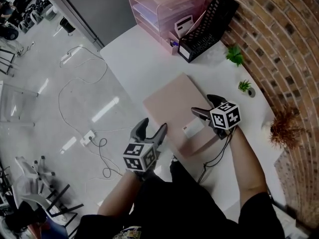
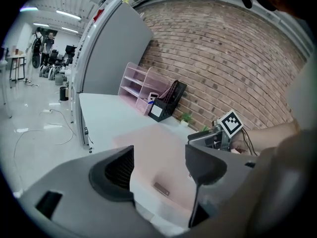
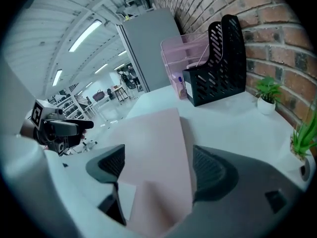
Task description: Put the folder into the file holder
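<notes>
Left gripper (image 1: 153, 124) at the folder's (image 1: 172, 101) 7 o'clock, right gripper (image 1: 201, 103) at 3 o'clock, both jaws apart. File holder (image 1: 205, 28) at 1 o'clock.

Bare table (image 1: 132, 66) lies between folder (image 1: 174, 106) and file holder (image 1: 207, 29); pink trays (image 1: 159, 9) stand beside the holder.

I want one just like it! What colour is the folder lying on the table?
The folder is pale pink. The head view shows it best.

Left tool (image 1: 152, 129) jaws apart, right tool (image 1: 205, 106) jaws apart, both angled down
</notes>
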### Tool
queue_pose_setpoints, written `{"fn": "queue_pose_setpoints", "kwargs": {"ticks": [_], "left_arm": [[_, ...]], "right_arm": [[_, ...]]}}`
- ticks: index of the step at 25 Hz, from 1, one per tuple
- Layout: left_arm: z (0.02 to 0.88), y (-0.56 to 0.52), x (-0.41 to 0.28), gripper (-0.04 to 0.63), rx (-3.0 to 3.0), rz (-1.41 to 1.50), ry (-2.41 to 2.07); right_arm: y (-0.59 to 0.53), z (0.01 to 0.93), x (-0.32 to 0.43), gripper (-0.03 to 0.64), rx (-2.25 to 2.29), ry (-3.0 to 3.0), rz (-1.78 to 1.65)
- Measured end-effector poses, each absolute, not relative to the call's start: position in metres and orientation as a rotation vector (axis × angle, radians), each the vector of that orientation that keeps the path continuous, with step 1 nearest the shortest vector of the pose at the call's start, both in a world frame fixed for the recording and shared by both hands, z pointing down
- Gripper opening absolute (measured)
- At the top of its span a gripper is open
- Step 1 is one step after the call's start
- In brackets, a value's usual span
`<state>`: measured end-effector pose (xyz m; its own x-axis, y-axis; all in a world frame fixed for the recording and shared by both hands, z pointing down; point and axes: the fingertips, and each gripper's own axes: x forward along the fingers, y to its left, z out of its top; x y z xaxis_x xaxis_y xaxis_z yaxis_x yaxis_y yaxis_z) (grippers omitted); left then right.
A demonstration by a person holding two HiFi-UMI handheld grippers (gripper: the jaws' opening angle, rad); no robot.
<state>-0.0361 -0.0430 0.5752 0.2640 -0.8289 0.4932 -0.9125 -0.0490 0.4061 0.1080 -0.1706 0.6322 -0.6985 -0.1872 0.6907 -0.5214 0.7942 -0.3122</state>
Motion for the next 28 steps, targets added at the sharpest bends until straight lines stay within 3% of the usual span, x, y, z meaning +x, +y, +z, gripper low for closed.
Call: {"fn": "queue_pose_setpoints", "kwargs": {"ticks": [5,12,28], "left_arm": [[0.594,-0.041,-0.034,0.316,1.815,0.165,-1.566],[0.614,-0.041,-0.035,0.322,1.767,0.177,-1.549],[0.647,-0.028,-0.062,0.328,1.654,0.151,-1.561]], "right_arm": [[-0.174,0.649,0.106,0.436,0.48,-2.283,0.679],[-0.175,0.663,0.104,0.371,0.514,-2.231,0.615],[-0.166,0.663,0.073,0.359,0.614,-2.251,0.555]]}}
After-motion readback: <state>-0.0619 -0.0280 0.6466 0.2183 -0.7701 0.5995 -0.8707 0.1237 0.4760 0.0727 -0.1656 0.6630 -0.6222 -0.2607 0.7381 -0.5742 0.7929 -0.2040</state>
